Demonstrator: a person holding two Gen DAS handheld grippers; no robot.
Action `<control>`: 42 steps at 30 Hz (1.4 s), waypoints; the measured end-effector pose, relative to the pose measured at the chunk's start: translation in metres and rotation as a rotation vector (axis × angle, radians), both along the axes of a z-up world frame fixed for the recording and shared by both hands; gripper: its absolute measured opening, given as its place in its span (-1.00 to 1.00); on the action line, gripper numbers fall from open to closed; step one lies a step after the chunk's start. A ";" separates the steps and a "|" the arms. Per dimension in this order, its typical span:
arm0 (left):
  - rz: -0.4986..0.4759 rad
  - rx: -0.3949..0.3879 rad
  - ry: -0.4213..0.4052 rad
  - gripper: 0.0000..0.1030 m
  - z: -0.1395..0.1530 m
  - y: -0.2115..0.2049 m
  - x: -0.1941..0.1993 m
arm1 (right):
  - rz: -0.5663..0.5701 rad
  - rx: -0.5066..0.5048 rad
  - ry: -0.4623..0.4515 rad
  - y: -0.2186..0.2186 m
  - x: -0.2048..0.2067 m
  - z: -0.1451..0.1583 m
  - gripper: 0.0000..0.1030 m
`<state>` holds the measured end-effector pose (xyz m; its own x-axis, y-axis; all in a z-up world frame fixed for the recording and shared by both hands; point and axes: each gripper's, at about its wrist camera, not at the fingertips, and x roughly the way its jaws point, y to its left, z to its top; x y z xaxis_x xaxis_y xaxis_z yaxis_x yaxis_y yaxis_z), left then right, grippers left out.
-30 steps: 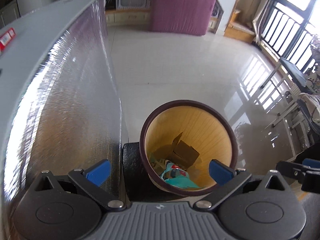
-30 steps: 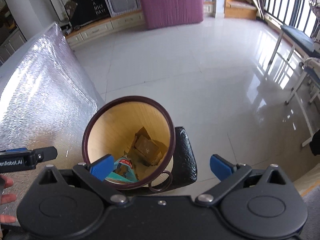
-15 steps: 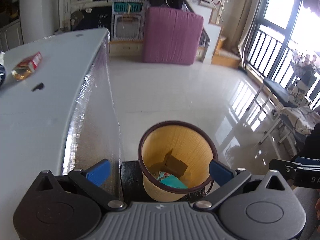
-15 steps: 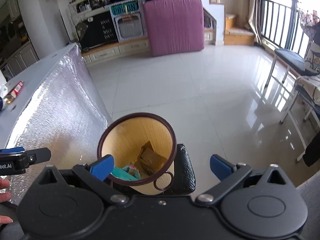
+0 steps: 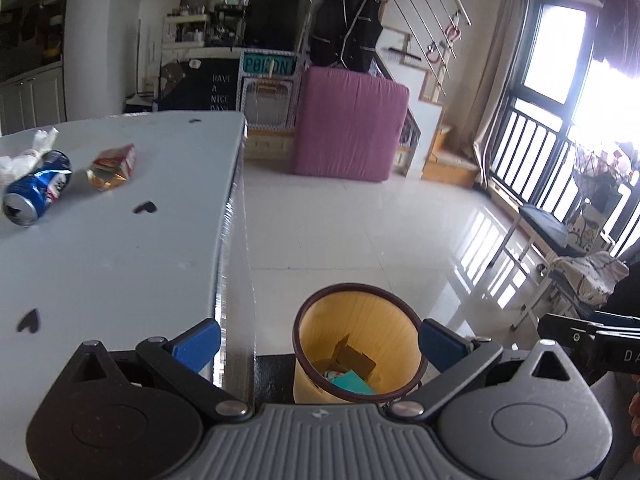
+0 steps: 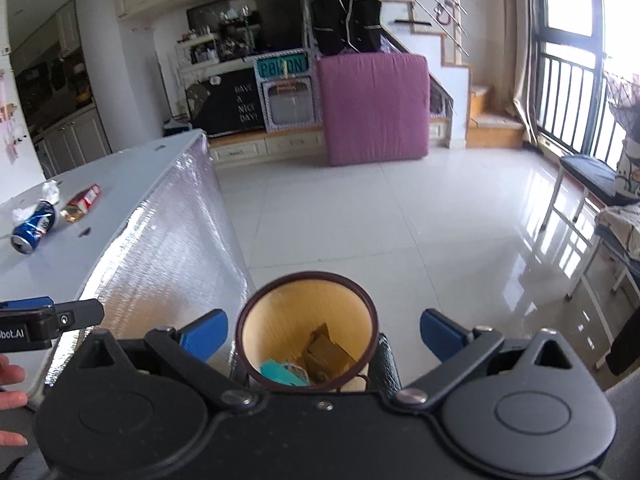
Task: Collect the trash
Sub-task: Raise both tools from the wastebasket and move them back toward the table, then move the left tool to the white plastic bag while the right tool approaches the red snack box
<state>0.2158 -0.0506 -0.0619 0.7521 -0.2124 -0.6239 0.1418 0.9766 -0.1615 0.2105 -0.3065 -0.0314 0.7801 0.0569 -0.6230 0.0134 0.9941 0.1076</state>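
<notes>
trash is on the table: a can, a packet and crumpled paper. left gripper and right gripper are both spread, empty, above the bin. the can may roll away if it is pinched badly.

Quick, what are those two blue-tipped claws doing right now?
Left gripper: open, holding nothing.
Right gripper: open, holding nothing.
</notes>
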 end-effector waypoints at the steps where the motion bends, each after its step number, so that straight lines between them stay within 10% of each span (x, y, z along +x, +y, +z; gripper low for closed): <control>1: 0.004 -0.003 -0.008 1.00 0.003 0.002 -0.002 | 0.005 0.000 -0.010 0.003 -0.002 0.003 1.00; 23: 0.182 -0.012 -0.146 1.00 0.042 0.129 -0.039 | 0.119 0.004 -0.175 0.096 0.010 0.039 1.00; 42: 0.441 0.079 -0.167 1.00 0.069 0.290 0.027 | 0.299 0.032 -0.219 0.227 0.101 0.052 1.00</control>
<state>0.2426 0.2394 0.0075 0.8513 0.1929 -0.4880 -0.2711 0.9579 -0.0944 0.3110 -0.0799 0.0207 0.8408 0.3192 -0.4372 -0.3042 0.9467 0.1063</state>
